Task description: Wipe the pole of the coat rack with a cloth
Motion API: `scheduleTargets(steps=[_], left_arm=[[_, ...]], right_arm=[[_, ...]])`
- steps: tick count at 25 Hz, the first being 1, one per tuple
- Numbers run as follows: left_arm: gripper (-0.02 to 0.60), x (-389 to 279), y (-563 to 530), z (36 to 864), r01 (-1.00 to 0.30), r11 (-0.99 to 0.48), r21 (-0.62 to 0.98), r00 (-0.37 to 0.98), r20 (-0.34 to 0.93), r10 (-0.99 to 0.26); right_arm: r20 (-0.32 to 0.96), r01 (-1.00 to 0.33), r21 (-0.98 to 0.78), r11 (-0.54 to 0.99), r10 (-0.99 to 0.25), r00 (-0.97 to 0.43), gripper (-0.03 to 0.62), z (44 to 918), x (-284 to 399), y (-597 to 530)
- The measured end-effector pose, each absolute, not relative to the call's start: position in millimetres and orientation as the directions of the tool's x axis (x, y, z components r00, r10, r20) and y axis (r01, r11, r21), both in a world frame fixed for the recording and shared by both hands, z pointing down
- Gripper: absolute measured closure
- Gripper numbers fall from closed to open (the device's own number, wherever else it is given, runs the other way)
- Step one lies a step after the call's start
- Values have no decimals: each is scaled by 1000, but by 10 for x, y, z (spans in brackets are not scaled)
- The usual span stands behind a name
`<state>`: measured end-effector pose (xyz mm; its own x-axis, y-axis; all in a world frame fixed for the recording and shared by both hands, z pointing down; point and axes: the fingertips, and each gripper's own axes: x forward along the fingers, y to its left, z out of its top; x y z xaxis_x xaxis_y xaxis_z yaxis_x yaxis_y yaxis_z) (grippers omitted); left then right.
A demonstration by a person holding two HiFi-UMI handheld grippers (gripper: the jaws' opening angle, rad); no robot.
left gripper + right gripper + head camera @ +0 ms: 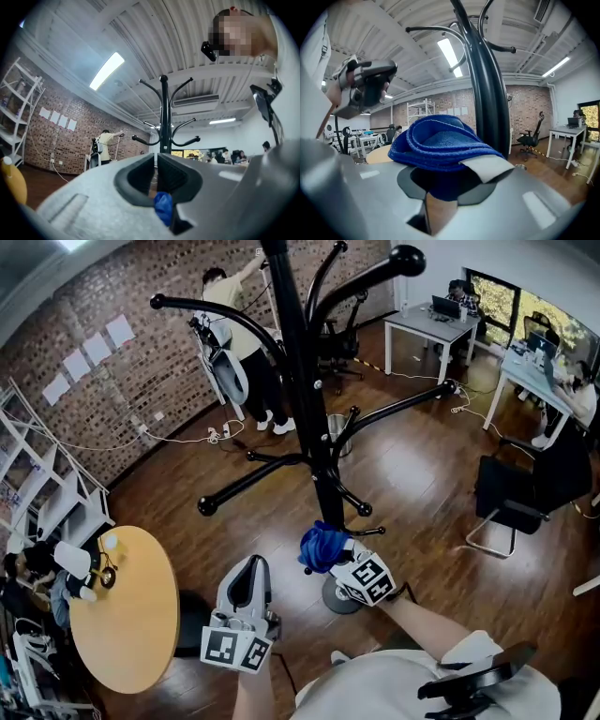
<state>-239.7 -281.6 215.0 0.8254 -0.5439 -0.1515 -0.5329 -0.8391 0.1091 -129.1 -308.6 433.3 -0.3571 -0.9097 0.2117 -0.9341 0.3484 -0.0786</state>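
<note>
A round wooden counter (131, 615) sits at the far left of the head view, beside white shelving (47, 493) along the brick wall. Just right of it the left gripper (250, 568) hangs over the dark wood floor (422, 484), clear of the coat rack. Its own view shows the fingers (176, 176) drawn together with only a thin slit between them and nothing in it.

At centre stands the black coat rack, its pole (314, 427) rising from a round base (339, 598) with curved arms spreading outward. The right gripper (333, 554) is low on the pole, its fingers clenched on a bunched blue cloth (322, 547). The cloth lies against the pole's left side, just above the base. In the right gripper view the folded cloth (438, 143) bulges up out of the fingers, with the pole (490, 103) directly behind it.

Farther right are a black chair (525, 493) and white desks (431, 329).
</note>
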Motion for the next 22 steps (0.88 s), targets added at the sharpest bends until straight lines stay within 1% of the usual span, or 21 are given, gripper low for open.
scheduleTargets(steps=[3, 5, 8, 10, 13, 18, 20, 22], left_arm=[[563, -2266, -2755, 2159, -564, -820, 101, 807, -145, -573], [563, -2152, -2708, 2175, -593, -800, 90, 787, -144, -599], [563, -1902, -2727, 2219, -649, -756, 85, 744, -138, -654], [563, -1727, -2714, 2223, -696, -713, 89, 700, -141, -701], [563, -1482, -2668, 2164, -756, -648, 92, 631, -162, -759], [563, -1087, -2578, 2295, -851, -517, 89, 498, -175, -850], [563, -999, -2430, 2377, -886, -454, 96, 434, -171, -884], [563, -1003, -2282, 2415, -913, -398, 95, 382, -150, -912]], right_arm=[[128, -897, -91, 434, -888, -442, 491, 3802, -1189, -2894], [96, -866, -95, 491, -861, -499, 491, 3508, -1053, -2740], [35, -833, -86, 547, -834, -551, 491, 3143, -793, -2627], [18, -781, -70, 621, -782, -623, 491, 3005, -714, -2562], [34, -694, -38, 719, -693, -720, 491, 2889, -519, -2388], [-55, -610, 26, 792, -609, -792, 491, 2502, 160, -2323], [-75, -557, 57, 829, -553, -830, 491, 2357, 251, -2377], [-76, -519, 77, 851, -514, -855, 491, 2230, 206, -2475]])
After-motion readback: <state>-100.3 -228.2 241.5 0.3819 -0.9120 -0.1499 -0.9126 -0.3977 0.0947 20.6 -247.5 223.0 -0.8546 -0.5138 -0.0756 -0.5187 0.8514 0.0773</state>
